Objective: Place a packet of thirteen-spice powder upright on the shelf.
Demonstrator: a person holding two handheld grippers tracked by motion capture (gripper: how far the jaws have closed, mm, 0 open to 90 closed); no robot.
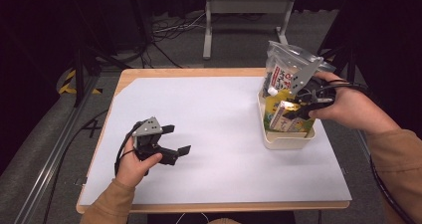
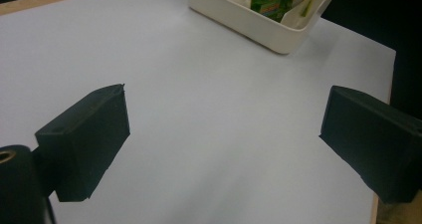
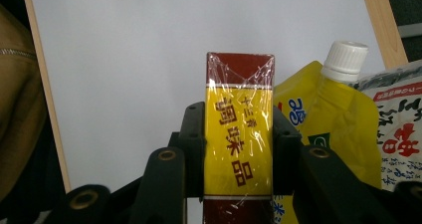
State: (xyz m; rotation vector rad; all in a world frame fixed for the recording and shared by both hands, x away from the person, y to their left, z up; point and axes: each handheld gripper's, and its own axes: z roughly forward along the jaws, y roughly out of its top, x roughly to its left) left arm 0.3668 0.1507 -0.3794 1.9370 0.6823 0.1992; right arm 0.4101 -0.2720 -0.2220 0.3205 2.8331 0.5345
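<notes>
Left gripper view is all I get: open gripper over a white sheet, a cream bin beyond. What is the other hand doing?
Observer: The right gripper is shut on a yellow and dark red box.
Operator: Where is it?
Observer: Over the bin, in the high view.
Operator: What else is in there?
Observer: A yellow spouted pouch with a white cap, and a clear printed bag.

Two black jaws of the right gripper (image 3: 239,149) press from either side on an upright yellow and dark red box (image 3: 239,134) wrapped in clear film, printed with dark characters; just beside it stands a yellow spouted pouch (image 3: 333,129) with a white screw cap (image 3: 345,59). A clear printed bag (image 3: 400,134) sits beyond the pouch; behind everything lies a white table surface (image 3: 124,59) with a wooden edge; a tan sleeve (image 3: 20,109) shows at the far side.
</notes>
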